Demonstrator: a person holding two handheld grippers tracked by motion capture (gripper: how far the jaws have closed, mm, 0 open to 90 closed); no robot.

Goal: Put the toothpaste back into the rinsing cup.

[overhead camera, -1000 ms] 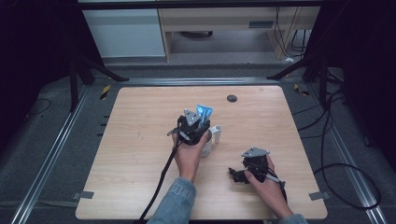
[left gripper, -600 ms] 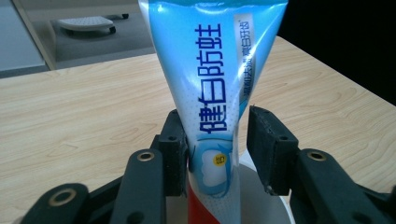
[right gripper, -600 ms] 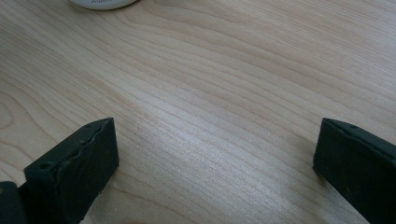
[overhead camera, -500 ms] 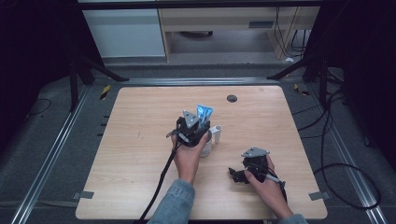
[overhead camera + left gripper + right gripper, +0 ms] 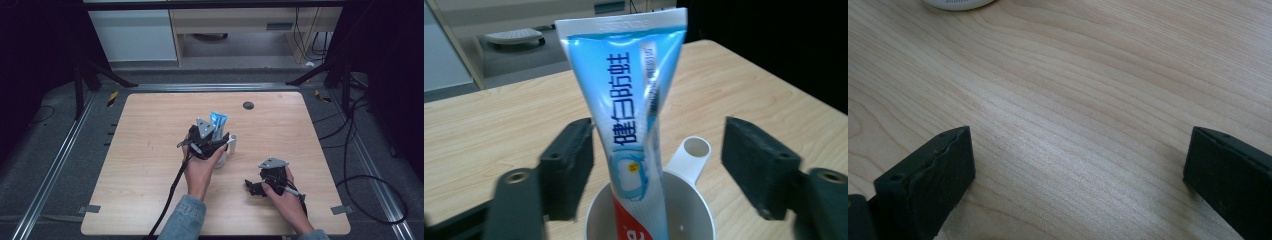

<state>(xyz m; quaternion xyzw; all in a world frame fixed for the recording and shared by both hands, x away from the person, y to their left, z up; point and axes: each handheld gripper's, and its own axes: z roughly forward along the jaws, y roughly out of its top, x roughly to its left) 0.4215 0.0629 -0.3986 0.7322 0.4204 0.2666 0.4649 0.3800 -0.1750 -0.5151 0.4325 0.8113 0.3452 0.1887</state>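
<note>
Left tongs (image 5: 656,160) have just been opening; the toothpaste tube (image 5: 634,110) stands between their jaws in the white cup (image 5: 674,210), touching one pad. Right tongs (image 5: 1078,175) rest spread, low over the table (image 5: 1098,75).

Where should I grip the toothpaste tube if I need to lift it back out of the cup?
Probably the flat blue body of the toothpaste tube above the rim of the white cup, coming from above with pads on its two broad faces. It stands upright, crimped end up, between the left gripper's jaws, which have just been opening.
</note>
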